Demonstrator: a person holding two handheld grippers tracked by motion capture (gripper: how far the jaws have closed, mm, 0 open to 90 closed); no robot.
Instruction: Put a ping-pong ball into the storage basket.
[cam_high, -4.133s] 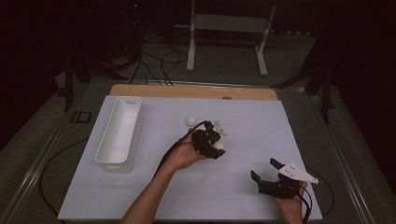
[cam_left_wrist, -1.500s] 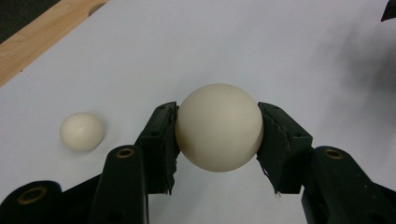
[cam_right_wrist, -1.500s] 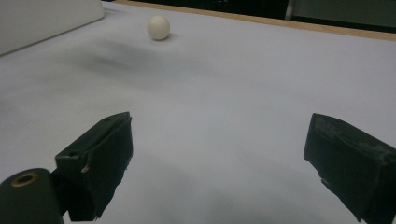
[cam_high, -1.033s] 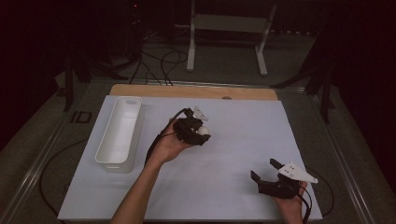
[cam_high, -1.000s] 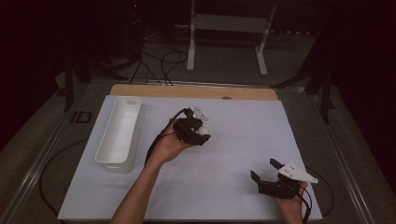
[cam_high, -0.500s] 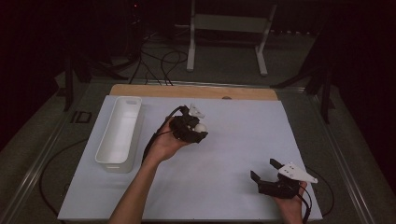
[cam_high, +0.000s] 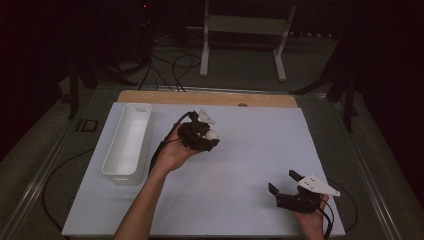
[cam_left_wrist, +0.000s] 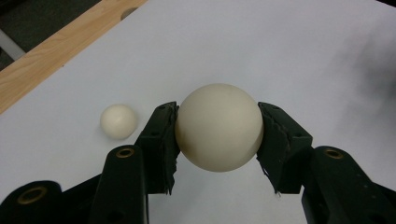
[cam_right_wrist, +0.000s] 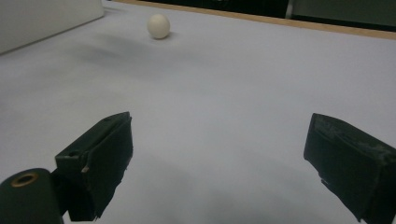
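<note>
The left gripper (cam_left_wrist: 217, 135) has its black fingers (cam_left_wrist: 161, 140) clamped on a smooth cream-white ball (cam_left_wrist: 218, 133), one pad on each side at the widest part, so the grip looks centred. In the high view the held ball (cam_high: 212, 134) sits at the front of the left gripper (cam_high: 200, 136), raised over the white surface (cam_high: 250, 165), with the long white plastic bin (cam_high: 127, 142) at about nine o'clock from it. The likely step is carrying the ball to that bin. To do it well, the person should keep the squeeze steady, since a hard round ball can squirt out of flat pads, swing the hand over the bin's open top, lower until the ball is inside the walls, and only then let the fingers part.

A second, smaller-looking cream ball (cam_left_wrist: 119, 121) lies on the surface at about ten o'clock from the held one in the left gripper view; it also appears far off in the right gripper view (cam_right_wrist: 158, 25).

The right gripper (cam_high: 295, 192) rests near the surface's front right corner, its fingers (cam_right_wrist: 100, 158) spread wide with nothing between them.

The left hand and gripper cover the loose ball in the high view. How high the held ball hangs above the surface is hard to judge, and the bin's floor is too washed out to tell whether anything lies in it.
</note>
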